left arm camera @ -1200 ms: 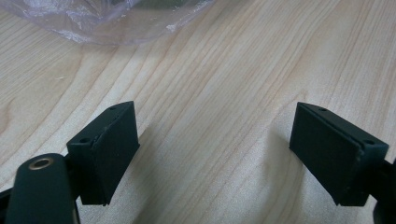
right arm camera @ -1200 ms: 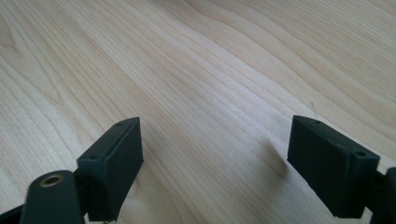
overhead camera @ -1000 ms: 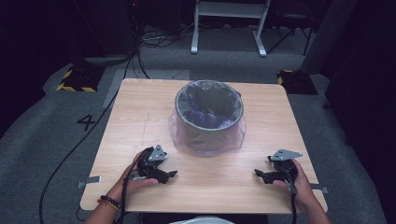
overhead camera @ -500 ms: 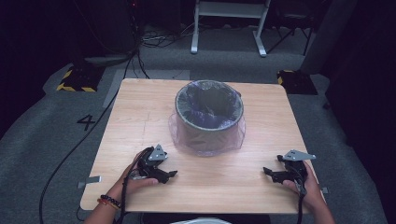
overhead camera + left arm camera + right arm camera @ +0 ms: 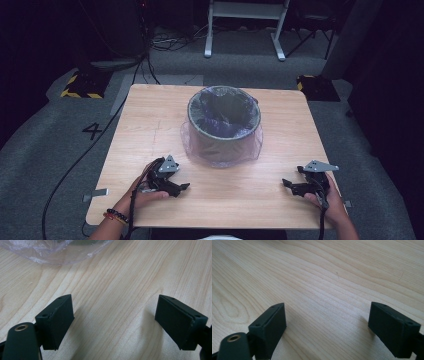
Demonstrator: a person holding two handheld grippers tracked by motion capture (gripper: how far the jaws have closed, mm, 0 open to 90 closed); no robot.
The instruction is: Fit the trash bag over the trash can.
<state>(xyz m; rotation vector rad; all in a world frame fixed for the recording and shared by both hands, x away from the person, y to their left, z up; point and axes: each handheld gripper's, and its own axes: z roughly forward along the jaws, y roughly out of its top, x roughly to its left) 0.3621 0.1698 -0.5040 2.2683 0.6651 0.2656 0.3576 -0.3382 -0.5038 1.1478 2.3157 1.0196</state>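
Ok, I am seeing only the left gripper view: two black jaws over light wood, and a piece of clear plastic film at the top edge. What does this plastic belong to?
Observer: It is the hem of a clear purple-tinted plastic bag that lines a round grey bin at the table's middle.
Operator: Is the bag hanging outside the bin?
Observer: Yes, it folds over the rim and drapes down to the light wooden table.
Operator: Where is the other gripper?
Observer: The right gripper is near the table's front right corner, apart from the bin.
Operator: Does it hold something?
Observer: No, its jaws stand open over bare wood, like the left gripper.
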